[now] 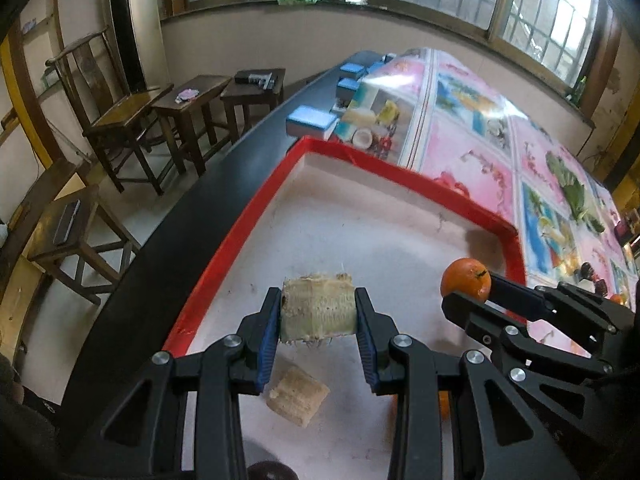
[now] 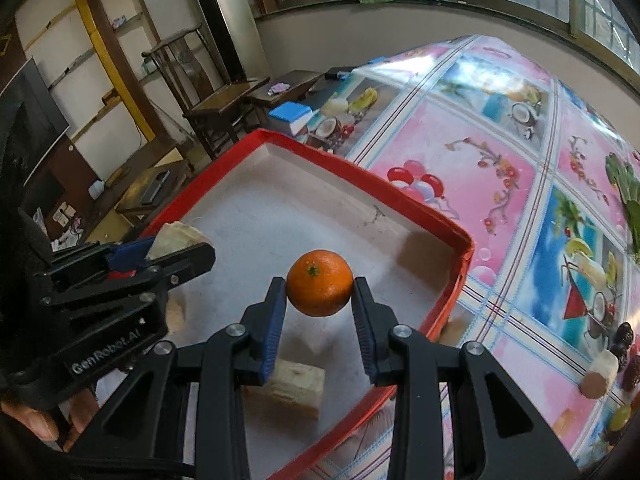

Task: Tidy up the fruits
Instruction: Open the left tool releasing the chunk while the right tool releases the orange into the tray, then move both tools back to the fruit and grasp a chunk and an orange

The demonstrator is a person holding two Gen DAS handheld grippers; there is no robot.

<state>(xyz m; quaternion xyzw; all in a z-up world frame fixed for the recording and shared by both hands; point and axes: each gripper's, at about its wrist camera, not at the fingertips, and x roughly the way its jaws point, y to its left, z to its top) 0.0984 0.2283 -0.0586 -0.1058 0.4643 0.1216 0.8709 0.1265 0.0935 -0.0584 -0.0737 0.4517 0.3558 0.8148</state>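
Over the red-rimmed tray (image 1: 224, 236), the left hand-held gripper (image 1: 318, 312) clamps a pale sugarcane chunk (image 1: 318, 308); just beside it, the right hand-held gripper (image 2: 320, 294) clamps an orange (image 2: 320, 282).

Two claws, the left claw (image 1: 317, 312) and the right claw (image 2: 319, 289), hang over one red-rimmed tray (image 1: 224, 248) on the desk (image 1: 472, 152). Counted among the fruit: three pale, fibrous cut chunks, one (image 1: 318, 309) gripped in the left claw, one (image 1: 298, 398) lying on the tray floor below it, and a third (image 2: 296, 388) seen from the right wrist lying in the tray; and two oranges, one (image 2: 320, 282) in the right claw and a second (image 1: 443, 403) half hidden behind the left claw's frame. One more pale cut piece (image 2: 600, 374) lies on the patterned cloth outside the tray, and several blue-topped boxes (image 1: 312, 120) line the desk's far edge, their exact number unclear.
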